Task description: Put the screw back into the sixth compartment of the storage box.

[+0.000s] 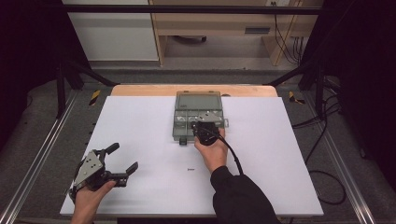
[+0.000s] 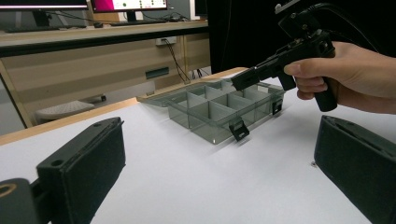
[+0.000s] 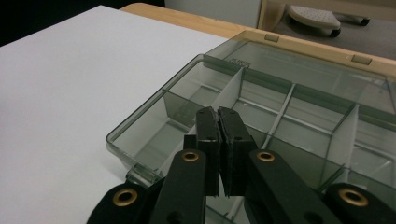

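A smoky clear compartment box (image 1: 187, 127) lies open at the middle back of the white table, its lid (image 1: 198, 100) folded away from me. My right gripper (image 1: 196, 122) hovers over the box's near compartments with its tips angled down. In the right gripper view its jaws stand pressed together (image 3: 218, 116) above a divider of the box (image 3: 154, 116), and I see nothing between them. The left gripper view shows that gripper (image 2: 239, 82) over the box (image 2: 210, 112). My left gripper (image 1: 125, 157) rests low at the table's front left, open, its pads (image 2: 84, 168) wide apart and empty.
A tiny dark screw-like speck (image 1: 190, 169) lies on the white surface in front of the box. The wooden table edge (image 1: 140, 89) shows behind the sheet. Metal rails (image 1: 37, 158) run along both sides, and cables (image 1: 322, 140) lie on the floor at the right.
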